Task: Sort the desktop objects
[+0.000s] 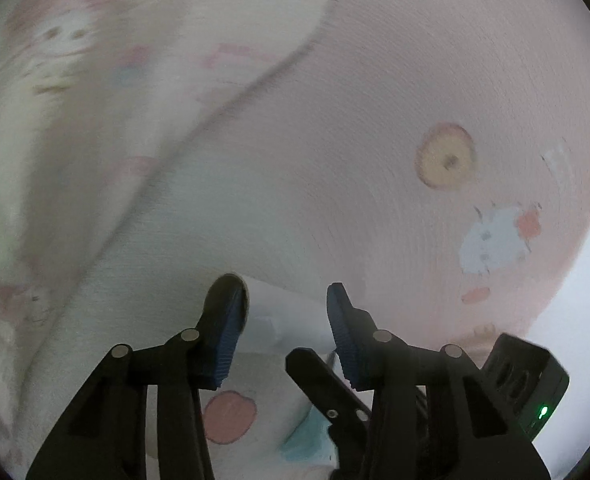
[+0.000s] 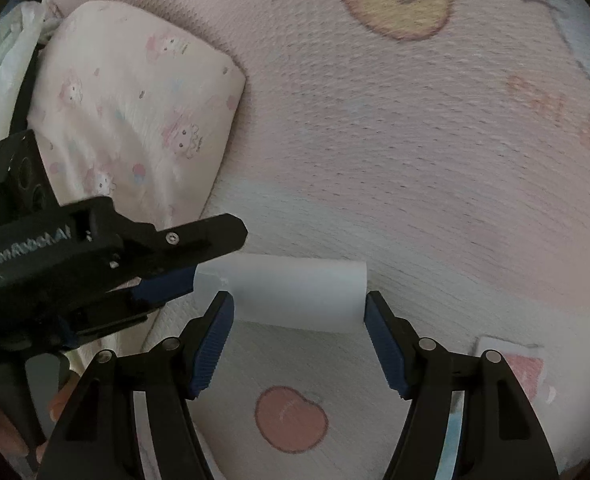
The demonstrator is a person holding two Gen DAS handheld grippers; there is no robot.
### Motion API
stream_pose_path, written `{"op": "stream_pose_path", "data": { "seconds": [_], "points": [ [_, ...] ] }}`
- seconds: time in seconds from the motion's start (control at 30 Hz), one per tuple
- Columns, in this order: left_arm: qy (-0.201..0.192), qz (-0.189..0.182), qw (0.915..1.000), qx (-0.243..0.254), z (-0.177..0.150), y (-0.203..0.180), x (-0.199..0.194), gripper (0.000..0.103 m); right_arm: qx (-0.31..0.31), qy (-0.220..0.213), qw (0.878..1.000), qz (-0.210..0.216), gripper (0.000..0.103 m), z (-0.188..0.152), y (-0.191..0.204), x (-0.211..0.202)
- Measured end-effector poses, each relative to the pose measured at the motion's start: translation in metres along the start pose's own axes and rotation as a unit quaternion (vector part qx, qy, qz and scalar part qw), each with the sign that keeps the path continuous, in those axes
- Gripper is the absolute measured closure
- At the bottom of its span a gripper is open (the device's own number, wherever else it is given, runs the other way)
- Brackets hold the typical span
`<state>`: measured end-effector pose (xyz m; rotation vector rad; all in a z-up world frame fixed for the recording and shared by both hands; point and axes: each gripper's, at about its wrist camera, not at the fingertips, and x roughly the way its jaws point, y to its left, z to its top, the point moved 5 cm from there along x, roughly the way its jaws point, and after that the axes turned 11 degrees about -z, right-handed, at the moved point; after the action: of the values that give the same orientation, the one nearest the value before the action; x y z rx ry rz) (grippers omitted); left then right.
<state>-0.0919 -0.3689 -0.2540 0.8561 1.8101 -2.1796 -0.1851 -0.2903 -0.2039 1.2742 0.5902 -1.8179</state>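
A white rectangular piece hangs just above the pink printed cloth. My right gripper holds it at the tips, one blue pad against each side, and its left end reaches past the left fingertip. My left gripper comes in from the left, one black finger above that end and a blue pad beside it. In the left wrist view the white piece lies between the left gripper's fingers, with no firm pinch visible. A black finger of the right gripper crosses below.
A pink pillow with cartoon prints lies at the upper left, beside crumpled white plastic. The cloth shows apple prints and a yellow fruit print. A small pink card lies at the lower right.
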Motion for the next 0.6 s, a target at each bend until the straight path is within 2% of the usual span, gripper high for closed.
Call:
{"op": "stream_pose_path", "data": {
  "seconds": [0.03,0.1,0.2,0.23,0.27,0.47,0.6],
  "points": [
    [0.002,-0.001,0.9999,0.012,-0.001,-0.004,0.001,0.064,0.007,-0.007,1.000,0.001,0.037,-0.001,-0.006,-0.006],
    [0.005,-0.001,0.9994,0.034,-0.009,0.000,-0.011,0.083,0.022,-0.018,1.000,0.009,0.037,-0.002,-0.013,-0.016],
    [0.026,-0.016,0.9976,0.062,-0.015,-0.009,-0.007,0.085,0.038,-0.009,0.999,-0.002,0.039,-0.007,-0.028,-0.024],
    [0.031,-0.018,0.9970,0.069,0.001,-0.012,0.000,0.085,0.039,-0.008,0.999,-0.006,0.041,-0.009,-0.031,-0.023],
    [0.039,-0.022,0.9960,0.077,0.000,-0.014,0.000,0.086,0.038,-0.006,0.999,-0.012,0.044,-0.012,-0.036,-0.025],
    [0.089,-0.052,0.9903,0.094,-0.028,-0.024,0.018,0.086,0.058,0.008,0.997,-0.045,0.046,-0.035,-0.061,-0.026],
    [0.113,-0.055,0.9835,0.130,-0.050,-0.041,0.028,0.086,0.081,0.005,0.995,-0.052,0.046,-0.056,-0.067,-0.047]
  ]
}}
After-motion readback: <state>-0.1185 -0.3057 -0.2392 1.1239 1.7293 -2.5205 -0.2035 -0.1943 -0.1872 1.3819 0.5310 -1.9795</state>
